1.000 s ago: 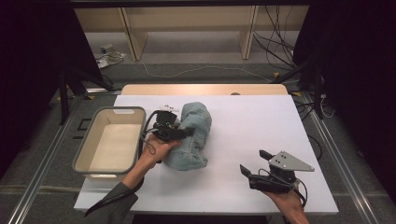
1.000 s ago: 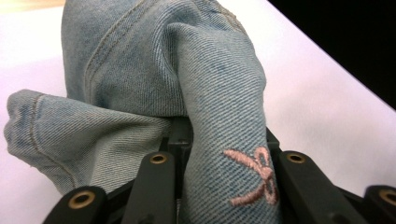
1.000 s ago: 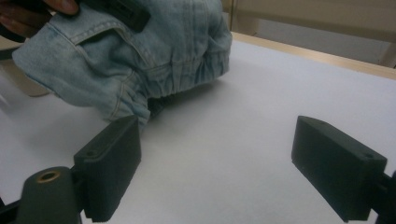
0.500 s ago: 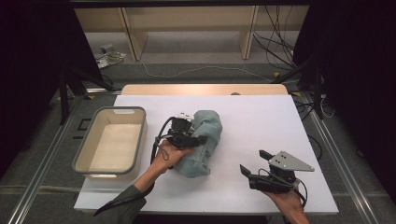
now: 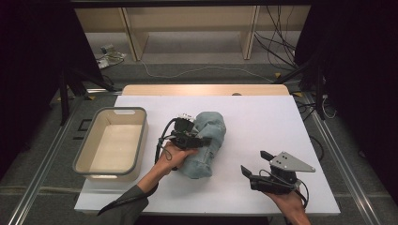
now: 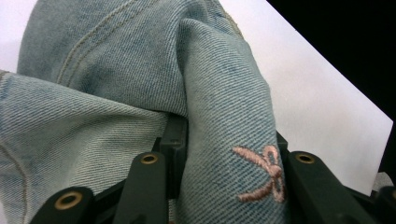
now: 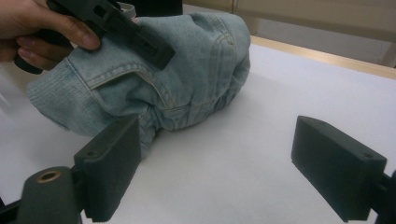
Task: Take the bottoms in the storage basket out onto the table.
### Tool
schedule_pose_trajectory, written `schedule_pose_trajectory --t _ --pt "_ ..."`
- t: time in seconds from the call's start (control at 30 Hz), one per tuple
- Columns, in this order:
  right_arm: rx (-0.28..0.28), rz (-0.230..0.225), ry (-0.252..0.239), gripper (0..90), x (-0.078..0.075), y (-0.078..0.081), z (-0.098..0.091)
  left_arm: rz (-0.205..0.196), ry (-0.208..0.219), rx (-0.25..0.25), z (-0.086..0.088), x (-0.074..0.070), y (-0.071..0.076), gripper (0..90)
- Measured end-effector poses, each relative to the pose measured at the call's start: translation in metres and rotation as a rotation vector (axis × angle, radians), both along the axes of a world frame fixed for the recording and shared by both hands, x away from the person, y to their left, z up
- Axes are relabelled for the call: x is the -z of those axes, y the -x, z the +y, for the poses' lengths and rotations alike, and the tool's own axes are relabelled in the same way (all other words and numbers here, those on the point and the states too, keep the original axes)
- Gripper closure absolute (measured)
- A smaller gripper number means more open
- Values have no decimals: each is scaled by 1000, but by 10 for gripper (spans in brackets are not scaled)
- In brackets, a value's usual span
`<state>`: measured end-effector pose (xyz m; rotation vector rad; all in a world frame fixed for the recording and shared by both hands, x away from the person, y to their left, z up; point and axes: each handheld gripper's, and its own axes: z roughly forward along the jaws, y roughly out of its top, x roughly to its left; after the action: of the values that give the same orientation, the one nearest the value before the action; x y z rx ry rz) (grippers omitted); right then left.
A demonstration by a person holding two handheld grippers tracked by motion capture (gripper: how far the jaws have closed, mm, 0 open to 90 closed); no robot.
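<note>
Light-blue bunched denim garment point(image 5: 205, 143) lies near the middle of the white tabletop point(image 5: 263, 117), just right of the beige rectangular plastic bin point(image 5: 112, 143). The left hand-held gripper point(image 5: 199, 140) sits on the garment's bin-facing side, clamped on a raised fold of denim; its jaws have just been easing apart a little, yet cloth is packed between them. Judged reason for the hold: a pinch on a thick fold gives purchase to drag or lift the whole bundle, perhaps toward the bin, which stands empty. The right hand-held gripper point(image 5: 253, 165) rests low on the tabletop, well to the right of the garment and nearer the person, jaws spread wide with nothing between them, likely waiting to take a second corner. The left gripper view gives what the high view cannot: twill weave, stitched seams, and a small pink embroidered bow point(image 6: 261, 171) on the pinched fold, right between the jaws. The right gripper view adds the garment's side profile point(image 7: 187, 79), a seamed pocket edge, and fingers point(image 7: 70, 35) wrapped around the left tool's body. The high view alone shows the bin beside the garment.
</note>
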<state>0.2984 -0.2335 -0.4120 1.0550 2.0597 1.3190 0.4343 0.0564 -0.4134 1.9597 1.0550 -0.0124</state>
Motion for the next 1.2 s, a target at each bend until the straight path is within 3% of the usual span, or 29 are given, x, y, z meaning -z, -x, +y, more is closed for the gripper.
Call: schedule_pose_trajectory --t 0.13,0.3,0.7,1.2 --pt "-1 1 -1 170 0 0 0 13 13 -1 1 3 -2 629" --pt "-1 2 -1 171 0 0 0 62 56 -9 5 9 -7 604" --pt "-1 1 -3 171 0 0 0 51 11 -28 9 16 -11 512" --pt "-1 -1 2 172 0 0 0 86 -13 -83 17 24 -17 388"
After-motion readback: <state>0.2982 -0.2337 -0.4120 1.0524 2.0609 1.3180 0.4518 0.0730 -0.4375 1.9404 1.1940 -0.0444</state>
